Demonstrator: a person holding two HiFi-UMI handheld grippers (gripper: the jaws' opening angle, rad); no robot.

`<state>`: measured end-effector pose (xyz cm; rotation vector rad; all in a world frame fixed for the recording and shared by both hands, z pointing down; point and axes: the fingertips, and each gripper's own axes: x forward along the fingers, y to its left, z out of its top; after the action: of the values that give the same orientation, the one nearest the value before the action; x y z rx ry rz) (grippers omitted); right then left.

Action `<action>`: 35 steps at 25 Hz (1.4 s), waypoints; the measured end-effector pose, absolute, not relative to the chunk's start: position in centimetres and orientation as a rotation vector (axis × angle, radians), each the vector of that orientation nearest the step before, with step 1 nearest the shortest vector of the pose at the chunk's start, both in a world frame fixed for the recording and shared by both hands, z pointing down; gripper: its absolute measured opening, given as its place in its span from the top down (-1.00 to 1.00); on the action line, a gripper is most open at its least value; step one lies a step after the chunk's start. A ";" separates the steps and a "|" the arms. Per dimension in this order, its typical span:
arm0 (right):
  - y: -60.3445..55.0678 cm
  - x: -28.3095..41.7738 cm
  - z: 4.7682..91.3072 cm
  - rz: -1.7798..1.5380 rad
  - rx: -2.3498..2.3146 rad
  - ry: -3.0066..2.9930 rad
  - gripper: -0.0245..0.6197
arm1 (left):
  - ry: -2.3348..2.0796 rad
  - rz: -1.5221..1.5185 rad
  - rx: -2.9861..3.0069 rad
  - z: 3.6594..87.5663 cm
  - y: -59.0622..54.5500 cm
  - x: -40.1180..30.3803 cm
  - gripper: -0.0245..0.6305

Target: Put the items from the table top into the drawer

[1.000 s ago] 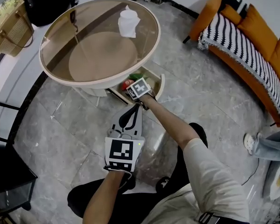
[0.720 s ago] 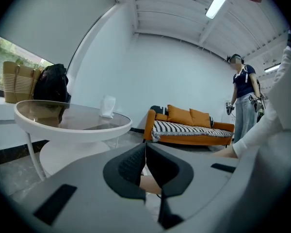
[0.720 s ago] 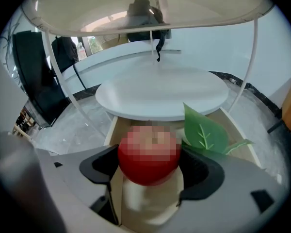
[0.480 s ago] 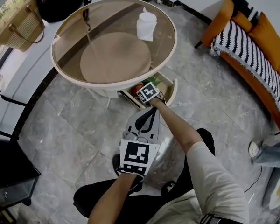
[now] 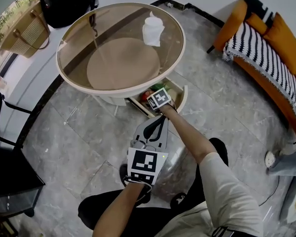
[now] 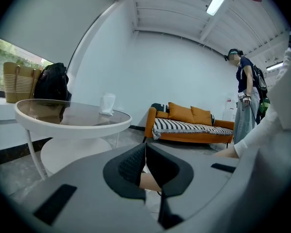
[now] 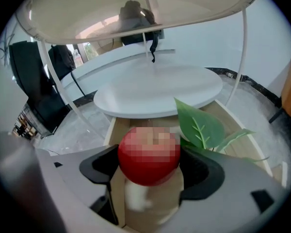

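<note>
The round glass table [image 5: 64, 75] has its drawer [image 5: 181, 94] pulled open underneath. My right gripper [image 5: 155, 94] reaches into the drawer, shut on a round red item [image 7: 149, 154] with a pale body below and green leaves [image 7: 201, 125] beside it. The red and green show in the drawer [image 7: 111, 130] in the head view too. A white crumpled item [image 5: 153, 28] stands on the table top, also seen as the white item [image 6: 106, 104]. My left gripper [image 5: 157, 121] hangs low in front of the drawer, its jaws shut [image 6: 145, 149] on nothing.
A black bag [image 5: 66, 4] and a woven basket bag [image 5: 24, 28] sit behind the table. An orange sofa [image 5: 266, 48] with a striped throw lines the right side. A black stand [image 5: 10, 181] is at the left. Another person [image 6: 245, 96] stands near the sofa.
The head view has shifted a little, so the table sits further right in the picture. My right gripper stays at the drawer with the red item; the left gripper keeps its place.
</note>
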<state>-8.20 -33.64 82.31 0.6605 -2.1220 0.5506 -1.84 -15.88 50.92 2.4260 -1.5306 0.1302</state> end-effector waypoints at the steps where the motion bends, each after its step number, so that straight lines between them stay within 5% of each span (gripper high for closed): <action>1: -33.6 -8.2 81.8 0.556 0.663 -2.140 -0.21 | -1.533 0.134 2.423 51.0 -15.9 -1.9 0.86; 22: -33.8 -4.3 79.5 0.554 0.689 -2.198 -0.21 | -1.585 0.190 2.347 51.8 -14.6 -2.8 0.86; 35: -32.0 1.2 70.9 0.348 0.654 -2.403 -0.21 | -1.614 0.334 2.340 54.9 -15.7 -4.0 0.86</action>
<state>1.23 -32.03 70.86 0.6538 -2.4030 0.3477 -4.01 -15.73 54.87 2.3401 -1.6135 0.3341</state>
